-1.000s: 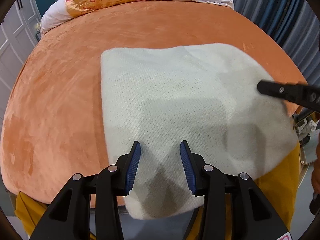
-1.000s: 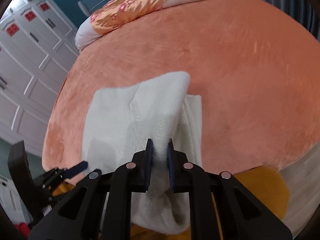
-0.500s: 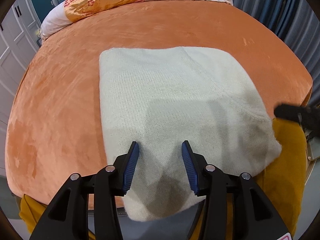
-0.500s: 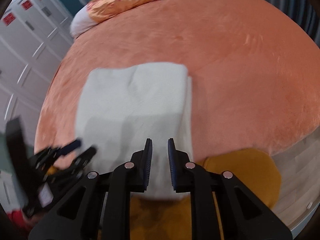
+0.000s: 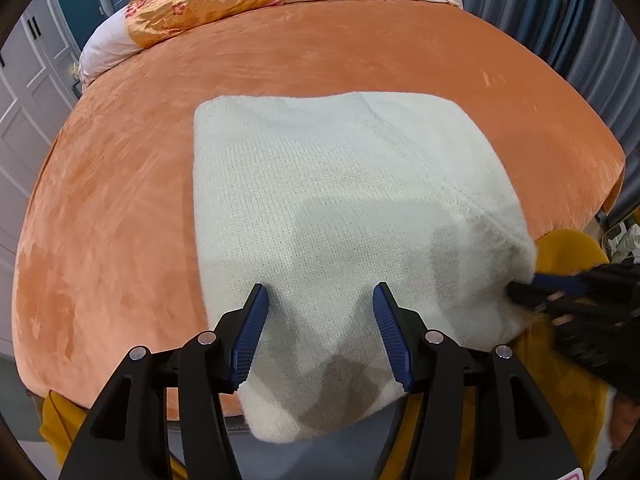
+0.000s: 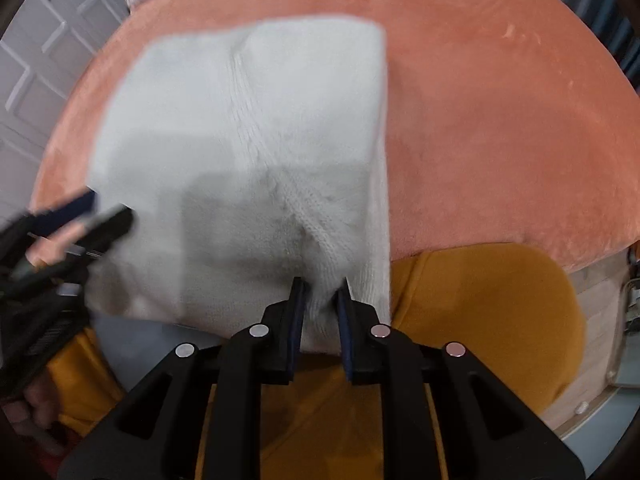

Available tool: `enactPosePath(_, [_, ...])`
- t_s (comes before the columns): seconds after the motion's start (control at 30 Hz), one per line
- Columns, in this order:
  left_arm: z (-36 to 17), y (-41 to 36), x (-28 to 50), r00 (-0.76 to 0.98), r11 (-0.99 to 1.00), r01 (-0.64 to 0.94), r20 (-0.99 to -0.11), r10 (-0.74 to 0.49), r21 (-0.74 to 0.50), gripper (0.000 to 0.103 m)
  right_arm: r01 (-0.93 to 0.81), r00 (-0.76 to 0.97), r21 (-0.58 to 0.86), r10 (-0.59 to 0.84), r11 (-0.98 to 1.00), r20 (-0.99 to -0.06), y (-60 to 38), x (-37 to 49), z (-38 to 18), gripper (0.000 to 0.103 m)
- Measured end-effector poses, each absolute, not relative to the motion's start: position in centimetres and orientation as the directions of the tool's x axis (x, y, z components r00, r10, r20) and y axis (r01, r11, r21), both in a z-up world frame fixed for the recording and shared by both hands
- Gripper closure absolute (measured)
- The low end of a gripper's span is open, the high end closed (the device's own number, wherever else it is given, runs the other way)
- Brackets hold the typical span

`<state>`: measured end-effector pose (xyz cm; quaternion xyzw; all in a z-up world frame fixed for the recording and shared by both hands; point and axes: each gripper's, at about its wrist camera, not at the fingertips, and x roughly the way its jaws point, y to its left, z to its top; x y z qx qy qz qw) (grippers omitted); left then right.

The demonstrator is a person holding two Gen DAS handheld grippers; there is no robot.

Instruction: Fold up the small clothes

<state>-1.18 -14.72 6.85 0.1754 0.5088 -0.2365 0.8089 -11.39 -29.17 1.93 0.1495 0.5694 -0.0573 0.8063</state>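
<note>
The left gripper (image 5: 320, 328) has its blue-padded fingers (image 5: 252, 332) spread wide, hovering over the near part of the sweater (image 5: 320, 200) with nothing between them. The right gripper (image 6: 320, 308) has its fingers (image 6: 297, 304) closed on a bunch of knit at the sweater's (image 6: 248, 140) near right corner.

The left wrist view shows the sweater sharply: a cream knit, folded into a rough rectangle, lying flat on the orange bed (image 5: 120, 200), its near edge hanging off the front. A seam runs diagonally across its right half. At the right edge of this view the right gripper (image 5: 532, 286) appears as a dark blur touching the sweater's corner; its grip cannot be judged from here. The right wrist view alone shows that pinch, and a second layer of fabric showing along the sweater's right side.

In the right wrist view the left gripper (image 6: 108, 210) is smeared by motion at the left edge. A yellow cloth (image 6: 480, 300) hangs below the bed's front. A floral pillow (image 5: 216, 0) lies at the far end, only seen whole from the left.
</note>
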Motion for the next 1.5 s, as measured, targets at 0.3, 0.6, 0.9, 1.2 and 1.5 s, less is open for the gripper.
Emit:
enactPosePath(0.3, [6.8, -15.0, -1.4, 0.374, 0.817, 0.574, -0.906, -0.199, 0.057, 0.043, 0.274, 0.359, 0.16, 0.054, 0.948, -0.932, -30.3, -9.4, 1.4, 0.083])
enactPosePath(0.6, [7.7, -13.9, -0.1, 0.326, 0.859, 0.51, -0.917, -0.23, -0.034, 0.043, 0.3, 0.426, 0.21, 0.067, 0.931, -0.902, -31.1, -10.5, 4.6, 0.082])
enactPosePath(0.9, [7.4, -14.4, 0.2, 0.351, 0.868, 0.497, -0.918, -0.184, 0.016, 0.042, 0.293, 0.377, 0.189, 0.069, 0.937, -0.923, -31.1, -7.5, 1.3, 0.081])
enactPosePath(1.2, [7.7, -10.1, 3.4, 0.31, 0.932, 0.322, -0.912, -0.268, -0.165, 0.023, 0.337, 0.461, 0.298, 0.12, 0.893, -0.88, -32.9, -9.7, 3.8, 0.045])
enactPosePath(1.5, [4.2, -8.6, 6.6, 0.205, 0.919, 0.211, -0.904, -0.374, -0.332, 0.016, 0.386, 0.418, 0.454, 0.286, 0.803, -0.862, -34.7, -8.5, -1.7, 0.025])
